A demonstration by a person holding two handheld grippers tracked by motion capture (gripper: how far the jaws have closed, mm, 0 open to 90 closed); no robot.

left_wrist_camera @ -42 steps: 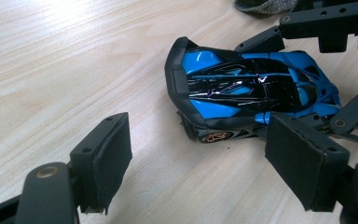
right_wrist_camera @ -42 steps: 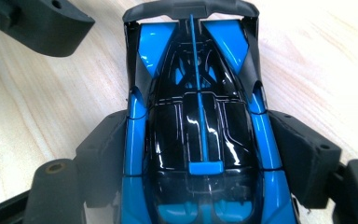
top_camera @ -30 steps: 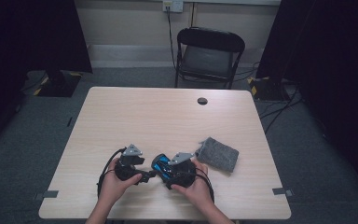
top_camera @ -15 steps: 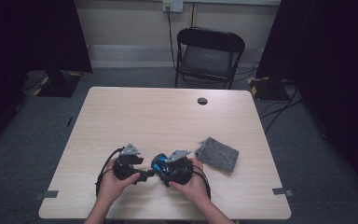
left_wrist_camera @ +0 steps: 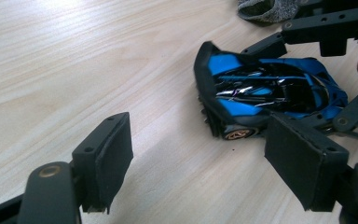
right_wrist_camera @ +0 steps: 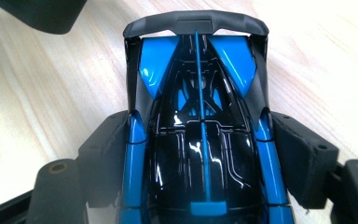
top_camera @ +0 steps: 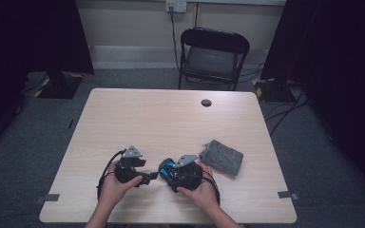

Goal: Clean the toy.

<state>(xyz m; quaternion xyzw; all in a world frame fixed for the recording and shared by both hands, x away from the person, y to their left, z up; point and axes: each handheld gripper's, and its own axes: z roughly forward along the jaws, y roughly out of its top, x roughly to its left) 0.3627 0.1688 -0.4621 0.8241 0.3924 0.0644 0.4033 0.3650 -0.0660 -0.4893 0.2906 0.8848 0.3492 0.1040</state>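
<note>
A blue and black toy car [right_wrist_camera: 196,70] rests on the wooden table [top_camera: 171,118] near its front edge. My right gripper [right_wrist_camera: 200,156] has just been closing its jaws, and their pads now press on the car's two sides. From above, the right gripper [top_camera: 170,172] points left with the car [top_camera: 168,166] in it. My left gripper [left_wrist_camera: 200,149] stands open with bare wood between its pads. The car [left_wrist_camera: 270,91] lies just beyond its right jaw. From above, the left gripper [top_camera: 151,177] faces the car's tail from the left.
A grey cloth pouch [top_camera: 222,156] lies just right of my right hand. A small black grommet [top_camera: 206,102] sits near the table's far edge. A black folding chair [top_camera: 214,52] stands behind the table.
</note>
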